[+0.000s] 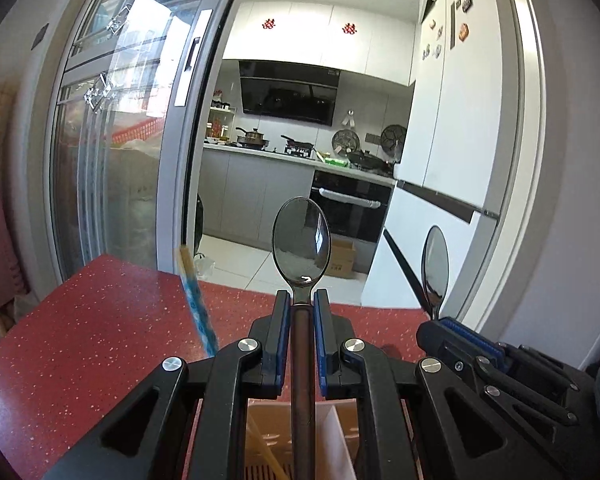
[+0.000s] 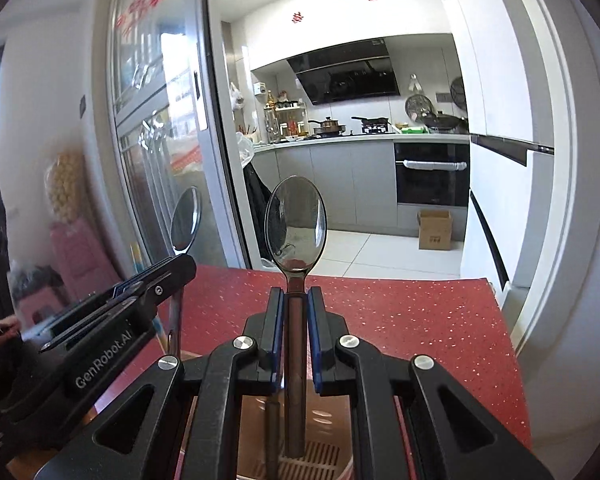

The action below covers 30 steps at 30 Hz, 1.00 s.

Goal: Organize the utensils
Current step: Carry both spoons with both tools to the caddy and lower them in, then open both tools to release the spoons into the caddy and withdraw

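Note:
My left gripper (image 1: 302, 300) is shut on a steel spoon (image 1: 301, 246), bowl up, handle pointing down into a divided utensil holder (image 1: 340, 432) below. My right gripper (image 2: 296, 298) is shut on a second steel spoon (image 2: 296, 222), bowl up, its handle end hanging above the holder's slatted floor (image 2: 320, 460). Each gripper shows in the other's view: the right one (image 1: 436, 322) with its spoon (image 1: 435, 266), the left one (image 2: 180, 264) with its spoon (image 2: 186, 222). A blue-patterned chopstick (image 1: 196, 296) stands up from the holder, blurred.
The holder sits on a red speckled table (image 2: 420, 320). Beyond the table's far edge is a kitchen doorway with a glass sliding door (image 1: 132, 120) on the left and a white fridge (image 1: 460, 120) on the right. A cardboard box (image 2: 435, 229) sits on the kitchen floor.

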Each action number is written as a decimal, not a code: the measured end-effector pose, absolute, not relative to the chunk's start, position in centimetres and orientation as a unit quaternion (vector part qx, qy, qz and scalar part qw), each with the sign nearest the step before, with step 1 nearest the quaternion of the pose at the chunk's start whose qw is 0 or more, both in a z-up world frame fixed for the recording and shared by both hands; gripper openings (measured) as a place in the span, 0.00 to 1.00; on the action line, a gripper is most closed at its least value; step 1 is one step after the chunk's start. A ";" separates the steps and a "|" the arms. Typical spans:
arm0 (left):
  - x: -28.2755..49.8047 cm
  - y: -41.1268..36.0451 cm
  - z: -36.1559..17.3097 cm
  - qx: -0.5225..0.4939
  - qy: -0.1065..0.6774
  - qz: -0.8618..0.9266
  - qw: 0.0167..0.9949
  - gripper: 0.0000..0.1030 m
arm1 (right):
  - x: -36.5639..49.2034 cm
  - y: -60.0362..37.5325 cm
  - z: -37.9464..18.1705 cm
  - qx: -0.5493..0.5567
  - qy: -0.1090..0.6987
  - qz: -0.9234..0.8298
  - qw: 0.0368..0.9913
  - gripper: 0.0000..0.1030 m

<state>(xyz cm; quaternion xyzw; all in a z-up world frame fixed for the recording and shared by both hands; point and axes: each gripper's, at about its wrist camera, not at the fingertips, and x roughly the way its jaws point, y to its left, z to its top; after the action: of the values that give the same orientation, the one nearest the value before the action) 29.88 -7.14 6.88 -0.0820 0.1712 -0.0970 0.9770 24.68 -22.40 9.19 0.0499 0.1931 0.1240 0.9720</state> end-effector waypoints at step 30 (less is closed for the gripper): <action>25.5 -6.2 5.2 -0.037 0.224 -0.057 0.972 0.40 | 22.1 -23.7 6.7 0.062 0.242 0.136 0.959 0.38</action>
<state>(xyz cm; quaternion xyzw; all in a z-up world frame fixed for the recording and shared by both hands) 25.53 -6.16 5.17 -0.0371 0.2242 -0.0567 0.9722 22.07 -23.66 6.68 0.0622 0.2418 0.1356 0.9588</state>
